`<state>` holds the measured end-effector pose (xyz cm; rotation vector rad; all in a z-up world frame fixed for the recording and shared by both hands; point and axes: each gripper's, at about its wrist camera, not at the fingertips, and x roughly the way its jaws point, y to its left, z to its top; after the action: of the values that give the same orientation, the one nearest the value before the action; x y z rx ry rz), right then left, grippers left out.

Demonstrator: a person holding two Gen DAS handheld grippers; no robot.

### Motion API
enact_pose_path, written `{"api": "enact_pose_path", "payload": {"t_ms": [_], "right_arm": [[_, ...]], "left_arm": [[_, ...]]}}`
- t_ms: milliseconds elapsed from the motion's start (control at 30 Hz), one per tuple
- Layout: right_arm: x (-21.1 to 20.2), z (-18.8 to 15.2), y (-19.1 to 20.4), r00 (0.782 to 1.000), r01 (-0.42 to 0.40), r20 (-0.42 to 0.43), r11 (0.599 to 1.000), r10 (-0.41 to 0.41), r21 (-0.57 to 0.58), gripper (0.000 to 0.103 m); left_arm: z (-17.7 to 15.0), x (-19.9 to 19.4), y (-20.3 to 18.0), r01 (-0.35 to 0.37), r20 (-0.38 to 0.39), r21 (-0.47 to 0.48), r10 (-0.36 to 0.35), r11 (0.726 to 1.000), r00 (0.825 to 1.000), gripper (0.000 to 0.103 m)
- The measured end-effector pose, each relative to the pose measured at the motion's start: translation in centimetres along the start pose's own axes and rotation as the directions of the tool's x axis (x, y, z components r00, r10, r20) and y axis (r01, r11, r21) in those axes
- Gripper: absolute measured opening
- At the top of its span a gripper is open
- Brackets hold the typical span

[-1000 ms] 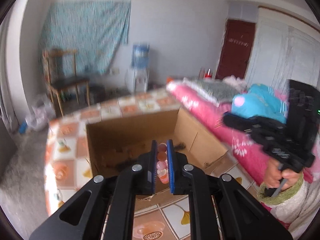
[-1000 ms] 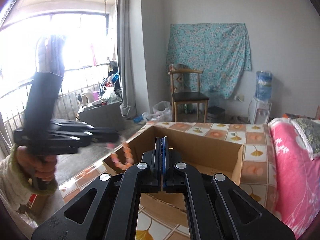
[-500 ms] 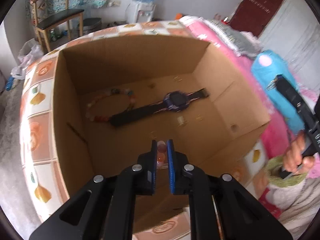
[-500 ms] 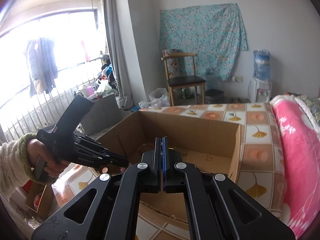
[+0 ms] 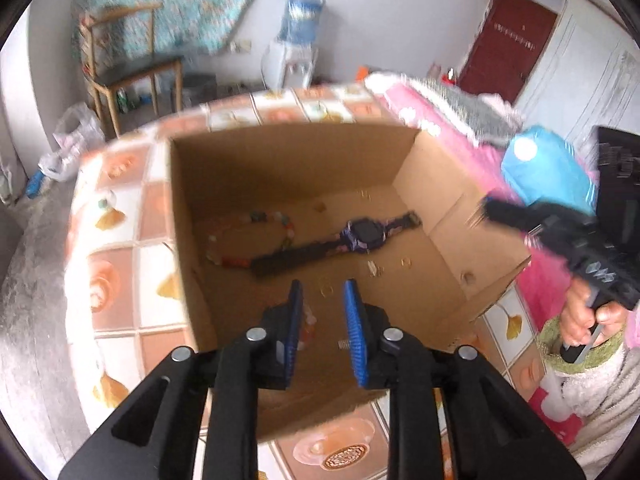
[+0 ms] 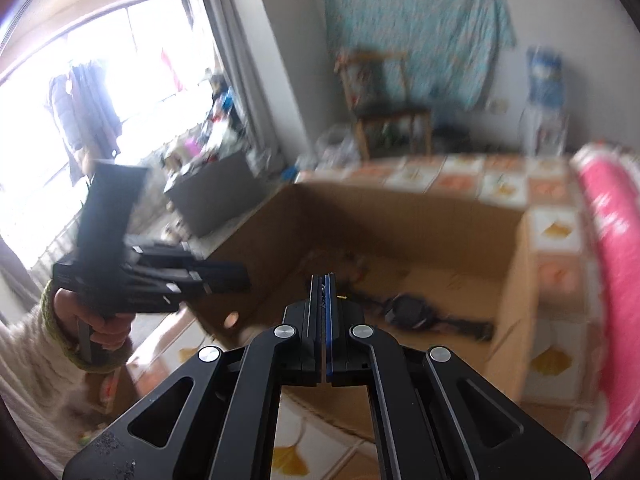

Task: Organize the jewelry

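Left gripper (image 5: 323, 304) over the cardboard box (image 5: 448, 240), jaws just parted, pale beads (image 5: 308, 326) loose against the left pad. Only in the left wrist view: beaded bracelet (image 5: 250, 240) and watch (image 5: 366, 234) lying on the box floor. Right gripper (image 6: 324, 292) fully closed, something tiny and glinting maybe pinched, too blurred to name.

Daylit room, bright. Window (image 6: 80, 92) blown out white, glare washing the left side. Right wrist view heavily motion-blurred; left wrist view mildly smeared, sharper in the box (image 5: 296, 184). Fisheye bending, dark corners in both.
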<state>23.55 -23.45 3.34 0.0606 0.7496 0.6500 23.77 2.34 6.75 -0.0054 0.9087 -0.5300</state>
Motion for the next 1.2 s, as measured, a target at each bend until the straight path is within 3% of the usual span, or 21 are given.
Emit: {"api": "enact_pose_path", "payload": {"t_ms": [100, 200, 233, 267, 400, 533, 600, 667, 733, 833, 900, 1000, 1100, 1200], "right_arm": [[2.8, 0.1, -0.6, 0.989, -0.050, -0.138, 0.995, 0.062, 0.085, 0.002], [3.9, -0.2, -1.2, 0.981, -0.032, -0.187, 0.991, 0.057, 0.133, 0.007], [4.1, -0.3, -1.3, 0.981, -0.015, -0.191, 0.990, 0.042, 0.143, 0.015], [4.0, -0.4, -1.3, 0.982, 0.000, -0.188, 0.989, 0.029, 0.150, 0.022], [2.7, -0.5, -0.8, 0.987, 0.055, -0.158, 0.988, -0.032, 0.144, 0.028], [1.0, -1.0, -0.1, 0.991, 0.081, -0.116, 0.984, -0.063, 0.156, 0.037], [-0.4, -1.5, 0.3, 0.993, 0.097, -0.077, 0.981, -0.085, 0.166, 0.048], [-1.5, -1.9, 1.2, 0.994, 0.103, -0.042, 0.984, -0.097, 0.147, 0.060], [-1.5, -2.2, 1.5, 0.992, 0.123, -0.043, 0.983, -0.118, 0.136, 0.061], [-1.1, -2.3, 1.3, 0.991, 0.132, -0.055, 0.979, -0.125, 0.153, 0.060], [-1.6, -2.2, 0.9, 0.983, 0.182, -0.028, 0.970, -0.180, 0.162, 0.060], [-2.5, -2.4, 0.0, 0.970, 0.240, -0.003, 0.955, -0.243, 0.173, 0.061], [-0.8, -3.1, -0.7, 0.976, 0.207, -0.101, 0.967, -0.194, 0.150, 0.061], [0.4, -3.6, -0.3, 0.964, 0.231, -0.155, 0.970, -0.217, 0.078, 0.060]], "left_arm": [[-1.1, -2.5, -0.1, -0.022, 0.096, -0.002, 0.022, 1.000, 0.995, 0.030], [-2.4, -4.2, -0.1, -0.041, 0.160, -0.017, 0.043, 0.999, 0.986, 0.042], [-2.7, -4.5, -0.2, -0.046, 0.172, -0.021, 0.049, 0.999, 0.984, 0.046], [-3.2, -4.8, -0.1, -0.051, 0.183, -0.029, 0.056, 0.998, 0.982, 0.048], [-4.7, -5.7, 0.2, -0.040, 0.216, -0.067, 0.054, 0.997, 0.975, 0.052], [-5.5, -5.9, 0.4, -0.101, 0.233, -0.095, 0.121, 0.990, 0.965, 0.053], [-5.8, -6.2, 0.4, -0.101, 0.245, -0.106, 0.124, 0.989, 0.962, 0.053], [-5.8, -6.3, -0.3, -0.105, 0.262, -0.091, 0.126, 0.990, 0.957, 0.058], [-5.4, -5.6, -1.0, -0.132, 0.281, -0.049, 0.140, 0.990, 0.949, 0.062], [-4.1, -3.2, -0.8, -0.239, 0.245, -0.029, 0.238, 0.971, 0.940, 0.062], [-3.4, -2.0, -0.3, -0.303, 0.218, -0.030, 0.302, 0.952, 0.928, 0.062], [-3.1, -0.1, 1.0, -0.317, 0.140, -0.046, 0.320, 0.947, 0.937, 0.062], [-3.4, 0.5, 2.0, -0.278, 0.100, -0.075, 0.285, 0.958, 0.953, 0.061], [-3.3, 0.4, 2.4, -0.265, 0.065, -0.089, 0.271, 0.960, 0.960, 0.061]]}}
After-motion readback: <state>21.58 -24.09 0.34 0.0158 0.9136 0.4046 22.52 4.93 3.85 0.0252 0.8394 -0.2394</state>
